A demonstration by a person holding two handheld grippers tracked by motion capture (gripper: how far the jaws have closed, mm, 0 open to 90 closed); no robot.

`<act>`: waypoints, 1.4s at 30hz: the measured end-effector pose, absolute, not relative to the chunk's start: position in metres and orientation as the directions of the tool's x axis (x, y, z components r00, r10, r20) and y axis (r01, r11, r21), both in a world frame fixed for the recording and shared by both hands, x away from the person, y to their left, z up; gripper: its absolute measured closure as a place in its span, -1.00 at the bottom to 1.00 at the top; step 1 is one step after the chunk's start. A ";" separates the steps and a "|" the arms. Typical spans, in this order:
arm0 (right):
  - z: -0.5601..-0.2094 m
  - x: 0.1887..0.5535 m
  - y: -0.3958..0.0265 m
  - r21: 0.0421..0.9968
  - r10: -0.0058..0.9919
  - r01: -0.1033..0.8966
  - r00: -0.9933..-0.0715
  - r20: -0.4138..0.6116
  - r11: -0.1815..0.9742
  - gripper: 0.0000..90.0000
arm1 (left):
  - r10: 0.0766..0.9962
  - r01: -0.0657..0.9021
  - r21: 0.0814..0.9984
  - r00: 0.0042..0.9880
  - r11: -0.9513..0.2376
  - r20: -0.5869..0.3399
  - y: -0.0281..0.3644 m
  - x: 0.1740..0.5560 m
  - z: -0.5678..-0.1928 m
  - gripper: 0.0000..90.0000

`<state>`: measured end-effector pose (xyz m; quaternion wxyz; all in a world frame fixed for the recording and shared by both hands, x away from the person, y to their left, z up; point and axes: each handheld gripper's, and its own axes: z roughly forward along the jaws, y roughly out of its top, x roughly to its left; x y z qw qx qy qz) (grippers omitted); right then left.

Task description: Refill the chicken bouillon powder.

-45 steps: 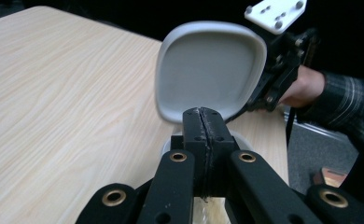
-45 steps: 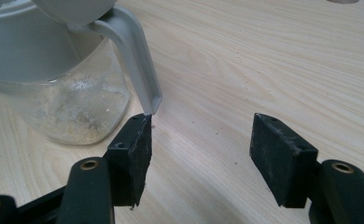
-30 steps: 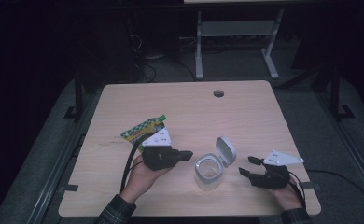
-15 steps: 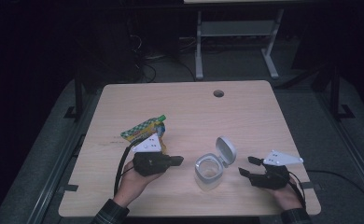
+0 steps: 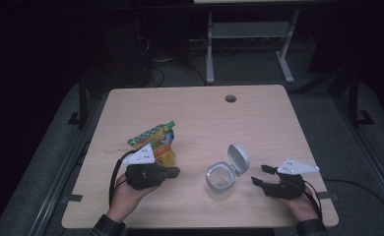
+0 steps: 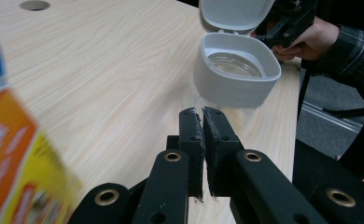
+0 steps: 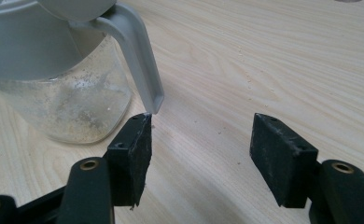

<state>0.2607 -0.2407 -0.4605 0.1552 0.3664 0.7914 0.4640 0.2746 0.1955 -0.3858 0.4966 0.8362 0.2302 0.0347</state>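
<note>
Left gripper point(image 6: 202, 114) jaws together (empty) — right gripper point(image 7: 201, 140) jaws wide, beside jar point(image 5: 220, 180)

a dim lab or office workroom: a pale wood tabletop point(image 5: 259, 123) with a cable hole point(image 5: 230, 98) at 12 o'clock, loose cables point(image 5: 155, 73) on grey carpet, a metal stand point(image 5: 249, 44) beyond.

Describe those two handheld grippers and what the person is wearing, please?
Each gripper, left gripper and right gripper, is black with two flat-padded jaws, brass-coloured rivets, a pale three-cornered plate on top and a trailing black cable. The sleeves are dark plaid.
</note>
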 end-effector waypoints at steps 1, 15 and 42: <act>-0.460 0.261 -0.241 0.848 0.724 0.436 -0.683 0.094 0.301 -0.15 | 0.425 0.352 0.846 0.889 -0.399 -0.170 0.198 0.274 -0.385 0.91; -0.461 0.262 -0.240 0.844 0.723 0.440 -0.684 0.095 0.305 -0.15 | 0.513 0.390 0.850 0.841 -0.355 -0.172 0.251 0.275 -0.379 0.86; -0.463 0.262 -0.241 0.842 0.722 0.445 -0.684 0.102 0.303 -0.15 | 0.575 0.404 0.849 0.804 -0.340 -0.152 0.302 0.298 -0.375 0.28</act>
